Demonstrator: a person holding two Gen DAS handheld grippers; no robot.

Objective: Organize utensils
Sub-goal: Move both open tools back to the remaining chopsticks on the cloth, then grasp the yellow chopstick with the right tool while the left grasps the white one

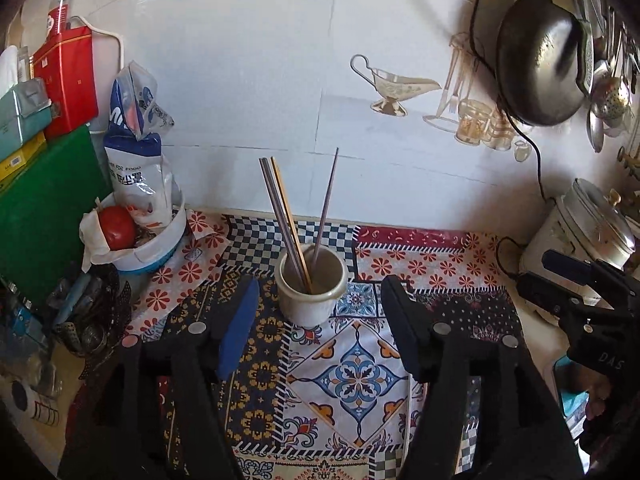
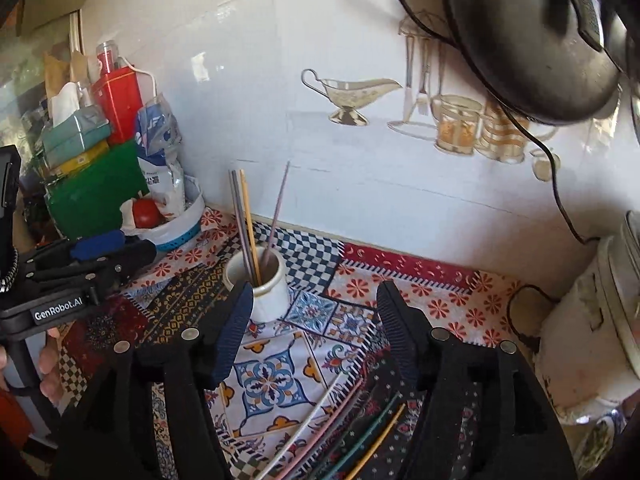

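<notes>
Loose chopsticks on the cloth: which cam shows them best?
Right wrist. The loose chopsticks lie fanned on the patterned cloth between its open tongs. The left wrist view shows none of them, only those standing in the white cup.

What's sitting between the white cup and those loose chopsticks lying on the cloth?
Nothing but bare patterned tablecloth. The right wrist view shows it between the white cup and the loose chopsticks; the open right claw hovers above.

Your desk (image 1: 532, 320) wears a patterned cloth (image 1: 352, 376). White cup (image 1: 311, 288) stands on it just ahead of your left jaws. Loose coloured chopsticks (image 2: 340, 432) lie flat between your right jaws. White tub (image 1: 160, 248) sits far left.
</notes>
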